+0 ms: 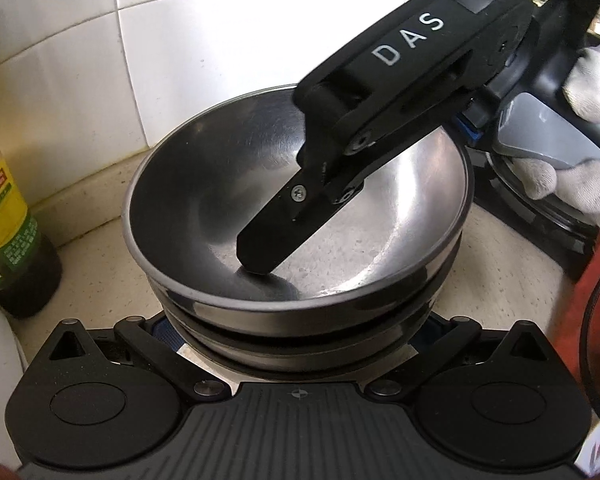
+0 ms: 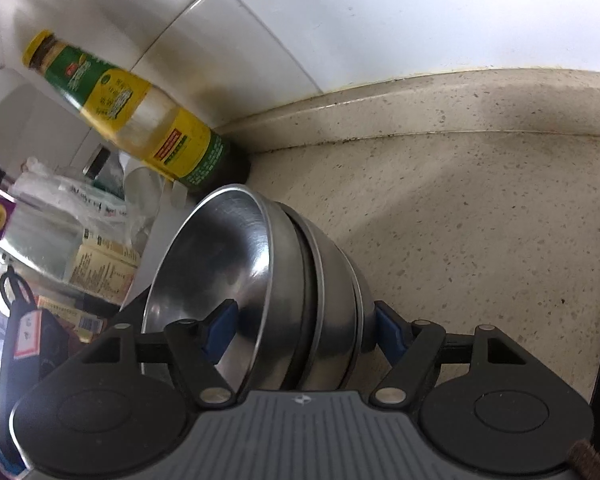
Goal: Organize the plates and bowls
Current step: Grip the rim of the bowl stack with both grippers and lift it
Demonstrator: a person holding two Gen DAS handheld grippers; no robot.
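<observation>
- The bowl stack (image 2: 300,292) sits mid-frame on the counter (image 2: 480,208).
- The right gripper (image 2: 300,336) straddles the stack's wall, one pad inside, one outside, apparently clamped.
- The left gripper (image 1: 300,332) flanks the stack's near side; grip unclear.

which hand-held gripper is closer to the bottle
Left, probably. The left hand-held gripper straddles the bowl stack with the bottle beside it; the right hand-held gripper reaches into the top bowl from the far side.
</observation>
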